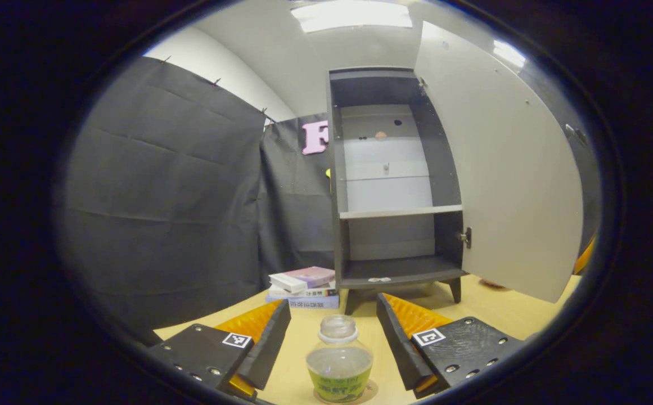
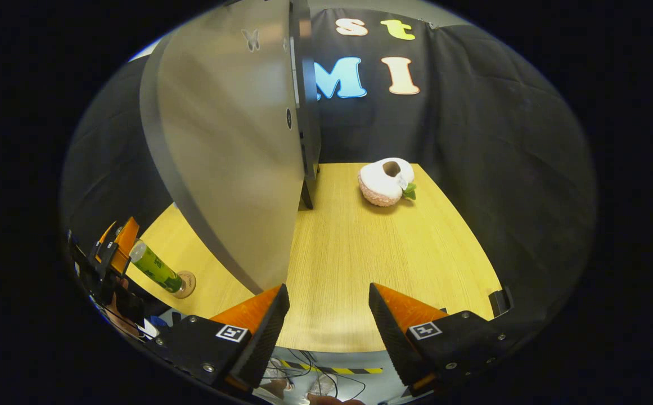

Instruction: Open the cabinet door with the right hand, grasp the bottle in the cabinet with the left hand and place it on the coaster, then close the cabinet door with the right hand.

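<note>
The bottle (image 1: pixel 339 360) stands upright on the coaster (image 1: pixel 372 390) on the desk (image 1: pixel 500 309), between the spread fingers of the left claw (image 1: pixel 333 337), which is wide and, as far as can be judged, clear of it. The cabinet door (image 1: pixel 500 169) stands open; the cabinet (image 1: pixel 393 180) is empty. The right claw (image 2: pixel 323 320), wide and holding nothing, sits beside the door's free edge. The remaining step appears to be closing: push the panel evenly, after the left claw backs straight off. Books (image 1: pixel 304 287) and a plush slipper (image 2: pixel 385 181) lie apart from the swing.
</note>
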